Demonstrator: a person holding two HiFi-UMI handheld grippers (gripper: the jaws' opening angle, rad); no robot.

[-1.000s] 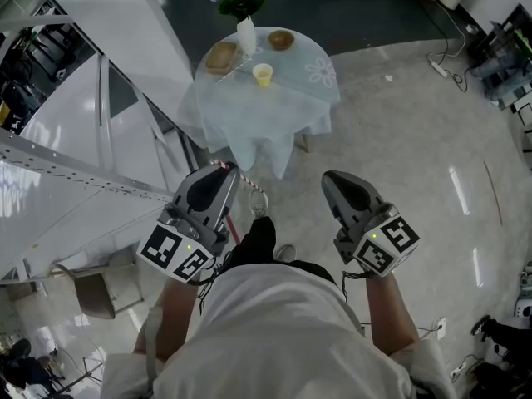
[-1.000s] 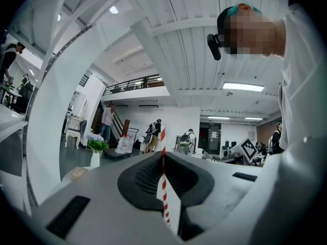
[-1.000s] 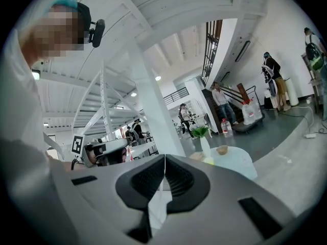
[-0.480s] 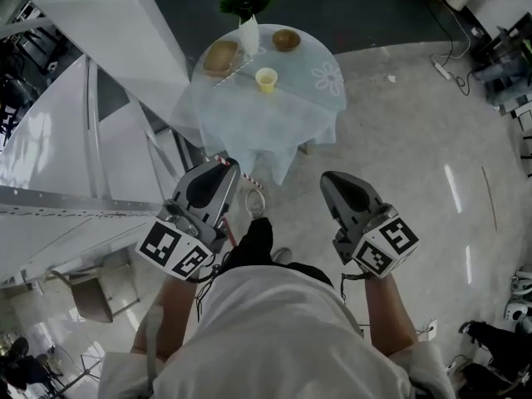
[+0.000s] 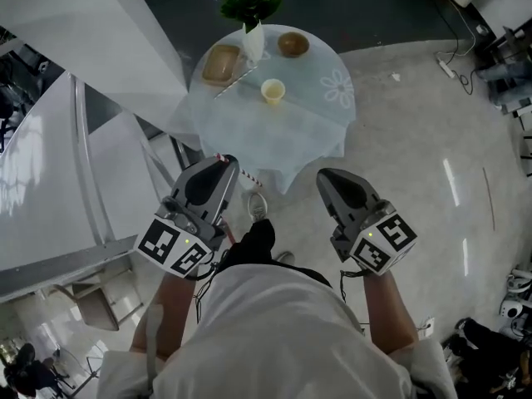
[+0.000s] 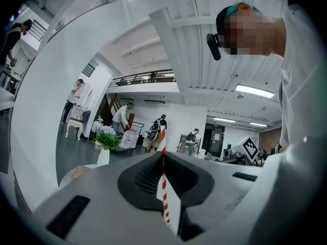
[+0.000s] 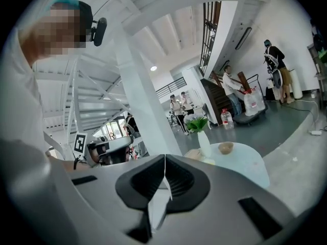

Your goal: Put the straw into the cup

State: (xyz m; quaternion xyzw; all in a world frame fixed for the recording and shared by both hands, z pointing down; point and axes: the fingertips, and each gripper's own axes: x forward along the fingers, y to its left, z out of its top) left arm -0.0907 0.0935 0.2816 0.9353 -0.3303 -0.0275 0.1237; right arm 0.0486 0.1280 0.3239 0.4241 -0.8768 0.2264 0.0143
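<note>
A red-and-white striped straw (image 6: pixel 164 180) stands pinched between the jaws of my left gripper (image 6: pixel 163 154), which is shut on it. In the head view the straw (image 5: pixel 247 175) sticks out past the left gripper (image 5: pixel 223 165) at chest height. The small yellow cup (image 5: pixel 273 91) stands near the middle of a round table (image 5: pixel 320 115) with a pale cloth, well ahead of both grippers. My right gripper (image 5: pixel 329 178) is level with the left; its jaws (image 7: pixel 165 157) meet with nothing between them.
The table also holds a white vase with flowers (image 5: pixel 253 40), a tan plate (image 5: pixel 221 63), a brown bowl (image 5: pixel 293 44) and a thin stick (image 5: pixel 235 81). A white staircase (image 5: pixel 83 156) runs along the left. Several people stand far off in the hall.
The table has slid lower in the head view and looks nearer; the floor and stairs have shifted with it. Both grippers keep their pose, the left still shut on the straw.
</note>
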